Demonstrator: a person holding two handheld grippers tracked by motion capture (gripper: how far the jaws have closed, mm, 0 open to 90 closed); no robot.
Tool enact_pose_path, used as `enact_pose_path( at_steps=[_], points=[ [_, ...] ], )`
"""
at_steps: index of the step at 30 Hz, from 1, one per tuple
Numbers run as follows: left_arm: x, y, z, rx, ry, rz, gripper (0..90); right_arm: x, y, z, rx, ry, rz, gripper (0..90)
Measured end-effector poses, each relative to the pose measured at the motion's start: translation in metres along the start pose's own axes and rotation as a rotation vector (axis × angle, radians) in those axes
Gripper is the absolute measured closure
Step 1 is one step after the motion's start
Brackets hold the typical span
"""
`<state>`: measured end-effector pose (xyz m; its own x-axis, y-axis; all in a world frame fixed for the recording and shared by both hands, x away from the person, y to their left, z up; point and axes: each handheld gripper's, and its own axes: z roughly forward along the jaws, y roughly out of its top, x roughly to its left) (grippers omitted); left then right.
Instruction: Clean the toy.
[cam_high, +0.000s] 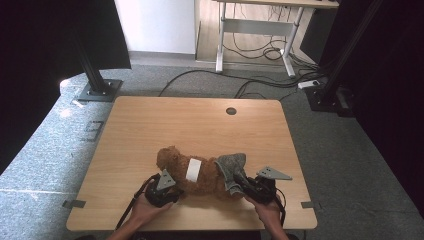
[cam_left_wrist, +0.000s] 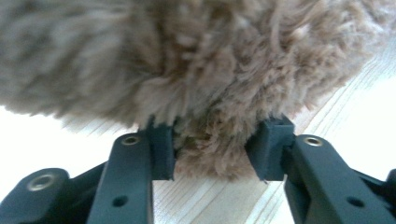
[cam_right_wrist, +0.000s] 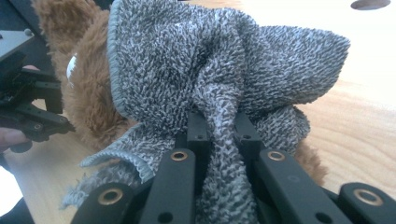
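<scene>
A brown plush bear (cam_high: 200, 175) with a white label (cam_high: 193, 169) lies on the wooden table (cam_high: 200, 125) near its front edge. A grey knitted cloth (cam_high: 231, 167) covers its right end. My left gripper (cam_high: 174, 192) is at the bear's left side. In the left gripper view a tuft of fur (cam_left_wrist: 210, 154) sits between the parted pads, and the left gripper (cam_left_wrist: 215, 149) stands open around it. My right gripper (cam_high: 241, 186) is at the bear's right side. In the right gripper view the right gripper (cam_right_wrist: 219, 130) is shut on a bunched fold of the grey cloth (cam_right_wrist: 210, 60).
A round cable hole (cam_high: 231, 111) sits at the table's far edge. The table's back half is bare wood. On the carpet beyond are black stand bases (cam_high: 100, 91), loose cables (cam_high: 260, 82) and a white desk frame (cam_high: 255, 27).
</scene>
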<state>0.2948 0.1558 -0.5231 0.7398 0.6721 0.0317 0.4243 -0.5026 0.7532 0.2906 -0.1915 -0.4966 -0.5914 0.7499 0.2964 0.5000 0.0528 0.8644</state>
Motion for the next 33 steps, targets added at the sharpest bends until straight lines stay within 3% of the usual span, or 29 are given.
enact_pose_path(
  at_steps=[6, 16, 33],
  points=[
    [0.001, 0.006, -0.009, -0.024, -0.023, -0.017, 43.5, -0.002, -0.001, 0.001, -0.003, -0.008, 0.002, 81.5],
    [0.005, 0.016, -0.033, -0.112, -0.066, -0.044, 42.2, -0.003, 0.001, 0.002, 0.003, -0.011, -0.012, 81.5],
    [0.022, 0.03, -0.067, -0.212, -0.035, -0.101, 42.8, 0.0, 0.009, 0.01, 0.014, -0.02, -0.044, 81.4]
  ],
)
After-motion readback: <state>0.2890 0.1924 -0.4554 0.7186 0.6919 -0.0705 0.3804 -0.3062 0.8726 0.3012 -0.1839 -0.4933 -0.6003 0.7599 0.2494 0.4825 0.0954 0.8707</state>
